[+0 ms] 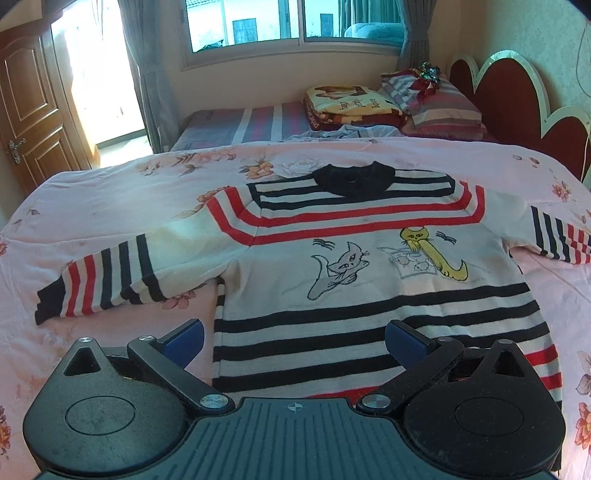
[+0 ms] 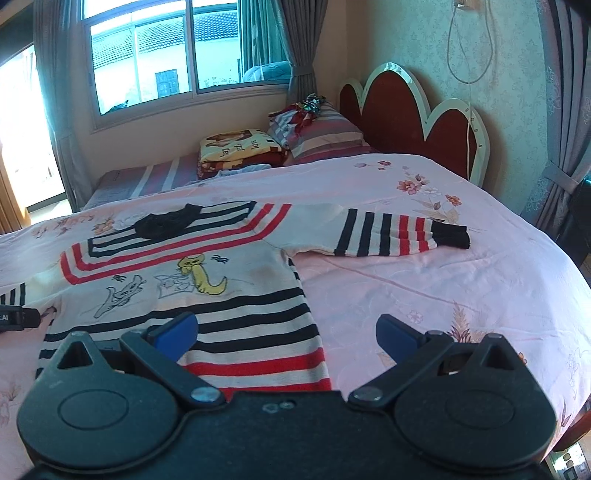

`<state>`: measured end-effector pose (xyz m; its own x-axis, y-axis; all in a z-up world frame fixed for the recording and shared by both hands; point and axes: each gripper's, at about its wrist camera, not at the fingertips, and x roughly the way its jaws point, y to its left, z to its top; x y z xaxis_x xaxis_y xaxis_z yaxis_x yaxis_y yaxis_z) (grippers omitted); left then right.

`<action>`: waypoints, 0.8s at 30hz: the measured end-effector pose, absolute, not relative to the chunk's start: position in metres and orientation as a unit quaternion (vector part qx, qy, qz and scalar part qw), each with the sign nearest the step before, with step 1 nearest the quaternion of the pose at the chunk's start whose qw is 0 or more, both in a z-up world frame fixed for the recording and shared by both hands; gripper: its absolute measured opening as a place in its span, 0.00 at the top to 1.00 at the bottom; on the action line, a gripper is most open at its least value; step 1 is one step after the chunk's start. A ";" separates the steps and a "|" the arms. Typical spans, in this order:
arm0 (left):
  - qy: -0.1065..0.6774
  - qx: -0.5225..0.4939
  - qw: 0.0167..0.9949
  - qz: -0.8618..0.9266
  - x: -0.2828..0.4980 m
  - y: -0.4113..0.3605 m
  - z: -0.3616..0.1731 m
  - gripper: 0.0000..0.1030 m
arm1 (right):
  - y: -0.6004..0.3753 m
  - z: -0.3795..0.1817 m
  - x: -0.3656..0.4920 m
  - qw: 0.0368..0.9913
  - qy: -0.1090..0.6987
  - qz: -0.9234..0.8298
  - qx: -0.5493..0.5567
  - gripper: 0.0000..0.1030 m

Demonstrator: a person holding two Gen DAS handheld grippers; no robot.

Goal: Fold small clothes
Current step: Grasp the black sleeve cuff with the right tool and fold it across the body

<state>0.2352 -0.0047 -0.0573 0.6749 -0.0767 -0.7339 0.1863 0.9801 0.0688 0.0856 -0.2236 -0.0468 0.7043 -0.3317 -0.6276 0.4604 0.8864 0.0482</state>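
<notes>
I'm looking across a bedroom: a window (image 1: 295, 22) with grey curtains at the far wall, a wooden door (image 1: 29, 107) at the left, and a bed (image 1: 110, 192) under a pink flowered sheet. From my left wrist view, the striped sweater (image 1: 351, 258) lies flat and face up in the middle of the bed, dark collar toward the far edge, both sleeves spread out sideways, two cartoon cats on the chest. My left gripper (image 1: 294, 336) hangs at the sweater's hem near the bed's near edge, its blue fingers (image 1: 186, 338) wide apart and holding nothing; one sits over the sheet, the other over the stripes. Beyond the sweater a folded blanket (image 1: 347, 105) and a striped pillow (image 1: 443, 107) rest near the red scalloped headboard (image 1: 517, 96). From my right wrist view, the sweater fills the left half of the bed, one sleeve (image 2: 399, 232) reaching toward the headboard side. My right gripper (image 2: 286, 334) straddles the sweater's side edge at the hem, fingers spread, gripping nothing.
</notes>
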 end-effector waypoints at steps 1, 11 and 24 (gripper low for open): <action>0.396 0.065 0.913 -0.072 0.239 -0.009 -0.059 0.00 | -0.231 -0.050 0.089 0.916 0.321 -0.219 0.103 0.01; 0.408 0.059 0.909 -0.056 0.283 -0.079 -0.085 0.00 | -0.341 -0.091 0.139 0.898 0.343 -0.241 0.131 0.05; 0.419 0.062 0.905 -0.044 0.333 -0.159 -0.118 0.00 | -0.495 -0.162 0.202 0.853 0.383 -0.273 0.225 0.22</action>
